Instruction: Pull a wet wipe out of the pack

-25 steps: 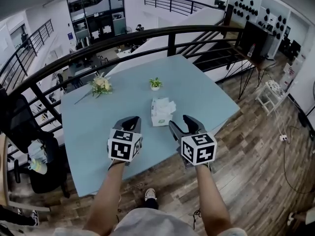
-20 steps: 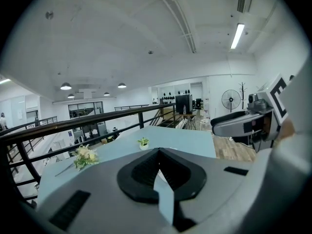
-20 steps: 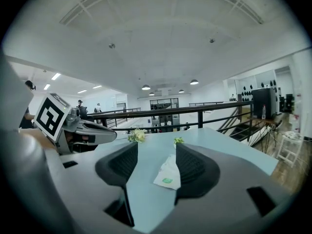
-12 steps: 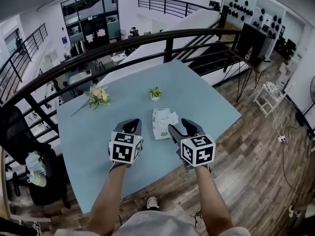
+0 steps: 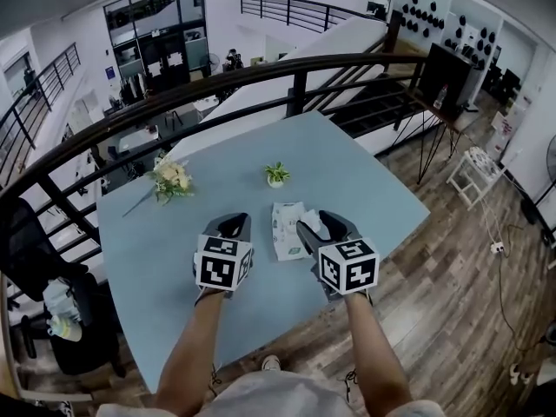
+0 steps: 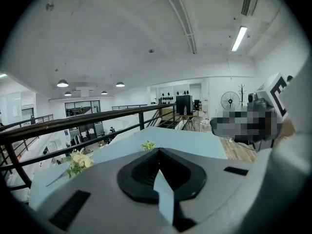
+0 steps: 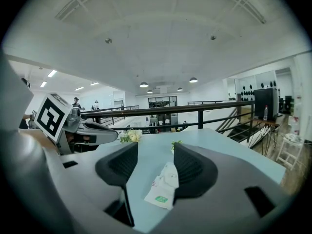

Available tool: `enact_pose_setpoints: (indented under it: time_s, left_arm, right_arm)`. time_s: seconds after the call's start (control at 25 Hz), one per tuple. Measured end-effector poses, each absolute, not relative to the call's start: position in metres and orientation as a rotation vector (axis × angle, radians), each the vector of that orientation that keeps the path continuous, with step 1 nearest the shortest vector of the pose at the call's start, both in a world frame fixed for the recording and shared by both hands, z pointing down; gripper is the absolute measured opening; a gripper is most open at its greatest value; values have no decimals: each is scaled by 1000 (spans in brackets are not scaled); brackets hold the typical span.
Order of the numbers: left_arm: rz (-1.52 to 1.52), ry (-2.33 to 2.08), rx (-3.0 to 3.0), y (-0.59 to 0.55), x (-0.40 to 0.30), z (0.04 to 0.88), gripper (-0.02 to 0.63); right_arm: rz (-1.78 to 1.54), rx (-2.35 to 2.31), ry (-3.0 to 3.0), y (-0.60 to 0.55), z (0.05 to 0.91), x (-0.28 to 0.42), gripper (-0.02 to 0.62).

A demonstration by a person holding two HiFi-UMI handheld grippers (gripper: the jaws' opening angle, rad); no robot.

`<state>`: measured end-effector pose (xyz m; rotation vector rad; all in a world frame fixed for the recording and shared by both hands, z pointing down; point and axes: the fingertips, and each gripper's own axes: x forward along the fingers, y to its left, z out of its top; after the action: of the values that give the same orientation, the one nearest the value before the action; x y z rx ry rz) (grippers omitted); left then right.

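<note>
The left gripper's (image 5: 233,225) jaws are seen pressed together, nothing held. The right gripper's (image 7: 154,152) jaws are spread wide and empty. The wet wipe pack (image 7: 163,186) is seen through their gap, lying flat on the table (image 5: 365,181) just ahead.

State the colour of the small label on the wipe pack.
Green label on a white pack; clearest in the right gripper view.

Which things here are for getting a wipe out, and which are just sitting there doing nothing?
For the job:
- wet wipe pack, lying flat on the table
- right gripper, jaws apart, lined up with the pack
- left gripper, jaws together, empty

Just lying about:
- bunch of flowers
- small potted plant, farther back on the table
</note>
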<state>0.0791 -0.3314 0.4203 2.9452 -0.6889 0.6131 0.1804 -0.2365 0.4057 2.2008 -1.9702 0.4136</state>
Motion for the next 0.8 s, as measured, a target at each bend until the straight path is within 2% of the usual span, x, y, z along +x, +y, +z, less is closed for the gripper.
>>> enact_pose_setpoints:
  time_s: [0.8]
  left_arm:
    - [621, -832, 2890, -384, 79, 439, -3]
  right_arm:
    - [385, 2119, -2078, -301, 414, 197, 229]
